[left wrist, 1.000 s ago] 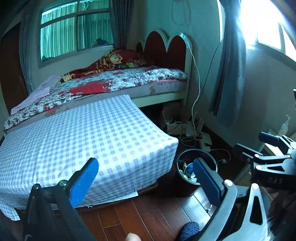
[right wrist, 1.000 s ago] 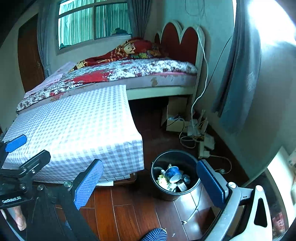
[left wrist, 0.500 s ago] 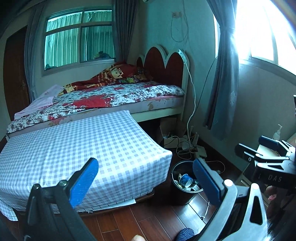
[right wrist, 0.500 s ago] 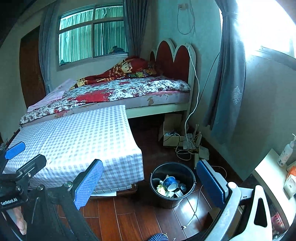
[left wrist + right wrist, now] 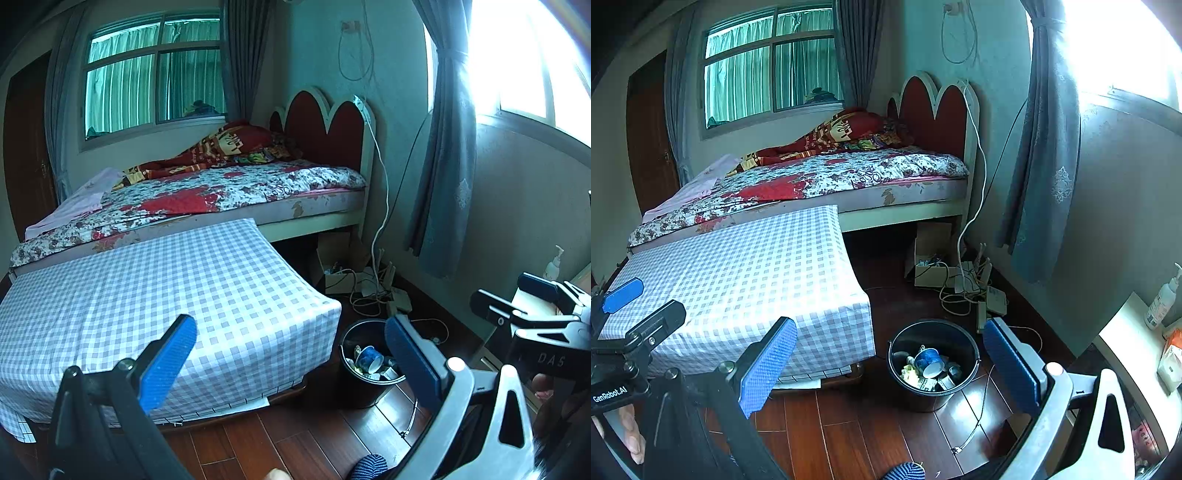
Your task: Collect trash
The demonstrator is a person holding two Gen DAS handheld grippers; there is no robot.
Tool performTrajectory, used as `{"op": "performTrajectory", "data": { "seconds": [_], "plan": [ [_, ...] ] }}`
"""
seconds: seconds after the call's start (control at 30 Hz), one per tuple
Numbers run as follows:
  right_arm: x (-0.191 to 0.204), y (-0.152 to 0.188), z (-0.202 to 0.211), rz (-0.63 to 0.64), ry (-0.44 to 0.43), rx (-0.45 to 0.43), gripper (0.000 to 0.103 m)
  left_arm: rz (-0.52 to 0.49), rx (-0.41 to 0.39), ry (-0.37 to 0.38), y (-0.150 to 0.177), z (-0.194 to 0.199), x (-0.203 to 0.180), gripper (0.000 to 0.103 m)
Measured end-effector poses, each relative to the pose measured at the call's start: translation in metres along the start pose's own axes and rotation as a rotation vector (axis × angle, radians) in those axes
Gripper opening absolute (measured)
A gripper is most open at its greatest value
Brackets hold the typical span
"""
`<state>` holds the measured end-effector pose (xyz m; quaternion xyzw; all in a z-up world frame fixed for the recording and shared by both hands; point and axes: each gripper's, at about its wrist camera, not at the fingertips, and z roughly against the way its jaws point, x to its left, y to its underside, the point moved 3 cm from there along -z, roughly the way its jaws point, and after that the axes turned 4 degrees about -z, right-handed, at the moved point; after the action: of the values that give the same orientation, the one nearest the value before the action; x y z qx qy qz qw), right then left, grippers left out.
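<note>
Both tools empty, bin on the floor ahead.

My left tool (image 5: pixel 288 354) and right tool (image 5: pixel 890 363) are spread wide, nothing between the pads — I read that as ready to reach, not carrying. The black bin (image 5: pixel 934 365) stands on the wood floor (image 5: pixel 857 435) just beside the checkered mattress (image 5: pixel 746 280) corner, already holding trash, a blue cup (image 5: pixel 929 362) on top. Both tools are well above it — no loose trash that I can make out.
</note>
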<state>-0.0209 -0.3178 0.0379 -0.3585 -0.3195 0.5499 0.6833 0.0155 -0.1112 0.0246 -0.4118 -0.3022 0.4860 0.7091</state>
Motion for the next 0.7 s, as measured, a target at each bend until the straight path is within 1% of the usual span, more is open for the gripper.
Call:
{"op": "performTrajectory", "data": {
  "seconds": [0.7],
  "plan": [
    [0.0020, 0.0006, 0.0018, 0.000, -0.008, 0.001, 0.102, -0.004, 0.001, 0.001, -0.0005, 0.0030, 0.0015, 0.102]
  ]
}}
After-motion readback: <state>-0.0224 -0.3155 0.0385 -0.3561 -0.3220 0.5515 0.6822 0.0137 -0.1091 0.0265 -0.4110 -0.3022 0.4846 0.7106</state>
